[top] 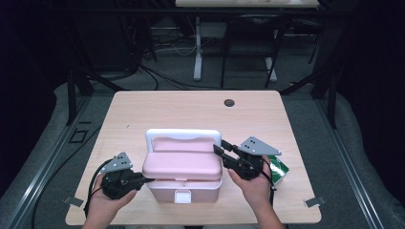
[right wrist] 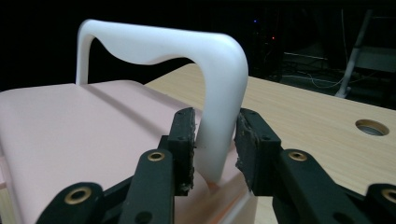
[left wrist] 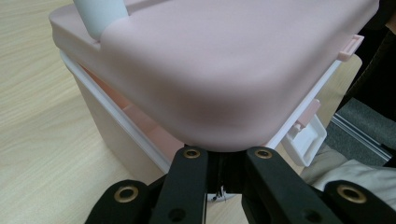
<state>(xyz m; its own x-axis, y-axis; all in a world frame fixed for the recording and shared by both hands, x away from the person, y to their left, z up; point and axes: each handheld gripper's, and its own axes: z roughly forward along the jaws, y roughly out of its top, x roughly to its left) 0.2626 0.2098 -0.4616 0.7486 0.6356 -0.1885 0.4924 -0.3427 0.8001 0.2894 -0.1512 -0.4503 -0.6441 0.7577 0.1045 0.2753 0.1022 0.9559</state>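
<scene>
High view: pink box (top: 184,167) sits near the surface's (top: 143,109) front edge.
Left claw (left wrist: 227,156): closed, tips at the lid's corner.
Right claw (right wrist: 215,135): astride the white handle (right wrist: 219,93), pads slightly off it.

Your high view looks forward and down from above your side of the worktop (top: 143,109), far enough back to take in all of it, with the floor and table legs across the top of the frame. Your forearms enter from the bottom edge.

Your left gripper view rides on the left tongs (left wrist: 225,158) and sits very close against a rounded corner of the pink box (left wrist: 224,70), looking slightly up along its lid.

Your right gripper view rides on the right tongs (right wrist: 214,140), low and close, facing across the lid toward the white handle (right wrist: 219,93) at frame centre and the dark room beyond.

All three views share the box and worktop.
</scene>
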